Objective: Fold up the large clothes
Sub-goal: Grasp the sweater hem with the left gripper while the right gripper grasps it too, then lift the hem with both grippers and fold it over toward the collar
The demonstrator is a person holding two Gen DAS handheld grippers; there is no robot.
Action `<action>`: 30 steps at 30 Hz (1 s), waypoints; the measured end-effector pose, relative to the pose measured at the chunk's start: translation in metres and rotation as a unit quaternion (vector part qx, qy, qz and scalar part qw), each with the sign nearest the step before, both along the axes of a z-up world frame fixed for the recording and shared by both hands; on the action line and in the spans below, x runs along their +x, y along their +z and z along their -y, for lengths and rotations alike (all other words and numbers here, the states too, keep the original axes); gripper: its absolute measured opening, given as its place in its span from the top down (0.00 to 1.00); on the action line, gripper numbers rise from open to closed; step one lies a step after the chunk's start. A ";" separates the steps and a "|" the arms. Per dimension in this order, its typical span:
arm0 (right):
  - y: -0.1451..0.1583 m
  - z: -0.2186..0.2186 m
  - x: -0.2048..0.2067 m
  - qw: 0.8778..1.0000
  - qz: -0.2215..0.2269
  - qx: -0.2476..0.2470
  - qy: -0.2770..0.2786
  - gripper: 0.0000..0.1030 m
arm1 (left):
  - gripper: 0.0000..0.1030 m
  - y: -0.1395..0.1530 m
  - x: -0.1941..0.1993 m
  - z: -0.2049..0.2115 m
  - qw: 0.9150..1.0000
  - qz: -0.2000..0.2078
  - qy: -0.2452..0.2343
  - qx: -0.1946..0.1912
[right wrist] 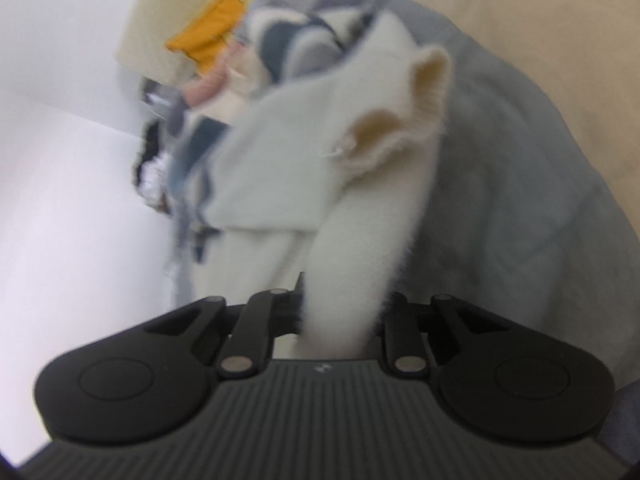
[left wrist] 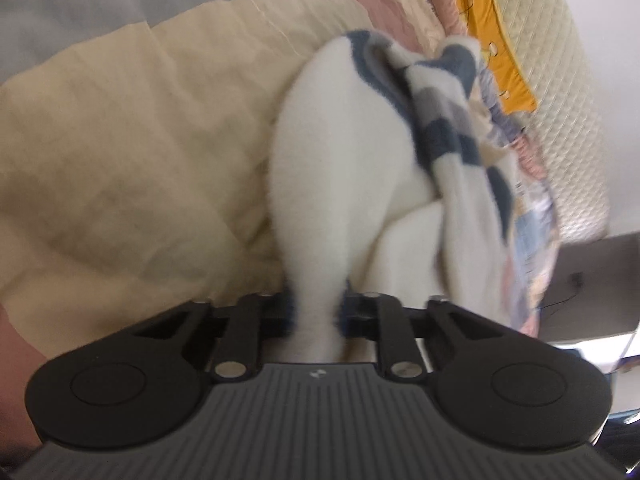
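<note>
Fingers pinched tight on both sides: the left gripper (left wrist: 316,312) and the right gripper (right wrist: 340,316) each clamp a bunch of the fluffy white sweater (left wrist: 340,168), which hangs bunched between them above the bed's cream and grey quilt (left wrist: 120,140). It looks like an early stage to me, nothing laid flat or folded yet. The knit is soft and fuzzy, with blue-grey stripes (left wrist: 444,120) and a ribbed cuff (right wrist: 428,92)
</note>
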State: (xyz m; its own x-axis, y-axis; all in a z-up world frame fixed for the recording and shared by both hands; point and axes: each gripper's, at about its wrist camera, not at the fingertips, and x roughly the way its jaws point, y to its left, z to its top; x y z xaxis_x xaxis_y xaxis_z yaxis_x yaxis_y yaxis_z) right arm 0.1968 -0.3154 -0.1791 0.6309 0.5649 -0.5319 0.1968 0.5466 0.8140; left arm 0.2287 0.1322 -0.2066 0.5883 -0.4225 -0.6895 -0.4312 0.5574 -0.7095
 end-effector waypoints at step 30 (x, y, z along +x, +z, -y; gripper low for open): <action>0.130 0.063 -0.148 0.983 0.150 0.101 0.006 0.84 | 0.88 0.192 -0.202 0.006 0.958 0.267 -0.086 -0.062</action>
State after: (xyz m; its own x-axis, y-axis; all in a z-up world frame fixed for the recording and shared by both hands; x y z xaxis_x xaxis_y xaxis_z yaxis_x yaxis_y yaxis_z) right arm 0.0488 -0.3781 -0.0488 0.7355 0.6477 -0.1988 -0.0741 0.3685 0.9267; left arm 0.0266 0.1264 -0.0142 0.7577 -0.6035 -0.2483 0.1016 0.4850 -0.8686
